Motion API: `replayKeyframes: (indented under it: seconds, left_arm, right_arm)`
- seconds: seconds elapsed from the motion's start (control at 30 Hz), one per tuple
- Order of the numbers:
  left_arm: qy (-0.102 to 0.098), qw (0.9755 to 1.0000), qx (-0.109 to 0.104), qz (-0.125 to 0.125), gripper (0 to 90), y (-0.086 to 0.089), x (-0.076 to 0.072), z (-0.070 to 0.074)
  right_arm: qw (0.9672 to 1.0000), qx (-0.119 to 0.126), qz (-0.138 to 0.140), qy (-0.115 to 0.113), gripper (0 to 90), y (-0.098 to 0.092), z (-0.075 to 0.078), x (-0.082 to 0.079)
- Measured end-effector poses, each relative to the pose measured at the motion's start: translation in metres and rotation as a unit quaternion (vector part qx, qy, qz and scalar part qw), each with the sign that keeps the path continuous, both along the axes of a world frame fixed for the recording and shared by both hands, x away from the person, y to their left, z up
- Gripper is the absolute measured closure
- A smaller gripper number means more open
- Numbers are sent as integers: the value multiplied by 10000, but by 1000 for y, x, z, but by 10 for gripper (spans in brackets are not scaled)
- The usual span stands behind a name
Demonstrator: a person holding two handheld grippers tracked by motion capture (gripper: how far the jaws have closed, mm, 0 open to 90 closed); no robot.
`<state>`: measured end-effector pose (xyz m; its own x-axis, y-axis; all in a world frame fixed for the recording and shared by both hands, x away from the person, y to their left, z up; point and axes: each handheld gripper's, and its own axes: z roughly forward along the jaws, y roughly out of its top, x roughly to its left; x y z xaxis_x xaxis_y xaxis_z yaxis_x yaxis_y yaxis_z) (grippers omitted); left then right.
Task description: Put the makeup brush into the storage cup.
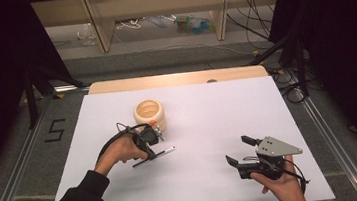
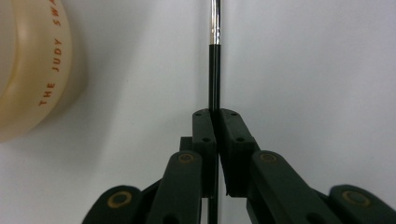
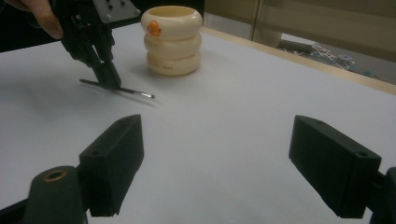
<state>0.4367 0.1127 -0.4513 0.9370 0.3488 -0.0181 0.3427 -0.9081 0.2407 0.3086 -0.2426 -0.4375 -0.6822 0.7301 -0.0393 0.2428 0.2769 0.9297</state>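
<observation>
White sheeting (image 1: 201,188) covers the table, with dark curtains at both sides of the high view and a wooden shelf frame with loose cables seen at the top. Near the centre of that view, slightly to the left, a cream ribbed ceramic cup with an orange mark (image 1: 149,114) stands upright. Just below it, the left gripper (image 1: 152,142) is held low over the sheet. In the left gripper view its jaws are pressed together on a thin black rod with a silver metal end (image 2: 214,60), which is gripped across its black part so that the silver end points forward, away from the hand. In the right gripper view the rod (image 3: 119,88) appears to lie almost flat, at or just above the sheet; contact cannot be told. It is judged that the rod is meant for the cup, since it is held so close beside it. At the lower right of the high view, the right gripper (image 1: 239,150) is kept well apart, jaws spread wide with nothing between them, probably waiting.
</observation>
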Motion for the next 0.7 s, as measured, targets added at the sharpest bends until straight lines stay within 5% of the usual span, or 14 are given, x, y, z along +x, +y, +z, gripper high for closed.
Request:
replayKeyframes:
  seconds: [0.13, 0.37, 0.53, 0.6, 0.67, 0.7]
  left_arm:
    - [51, 9993, -337, 145, 853, 2, -1, 7]
    - [-243, 9971, -708, 155, 853, 8, 4, 15]
    - [-391, 9939, -1017, 159, 853, 10, 6, 22]
    - [-471, 9920, -1155, 176, 853, 11, 6, 26]
    - [-569, 9856, -1543, 390, 852, 10, 3, 27]
    - [-614, 9844, -1594, 414, 853, 10, 3, 28]
  right_arm:
    - [10000, 15, -4, 10, 190, 0, 0, 0]
    - [9999, 27, 4, 99, 190, -1, 1, -1]
    - [10000, -3, -40, -37, 191, -2, 0, 0]
    - [10000, -24, -25, 23, 191, -2, 1, 0]
    - [10000, -21, -24, 27, 191, -2, 1, 0]
    - [10000, -26, -26, 24, 192, -3, 1, 0]
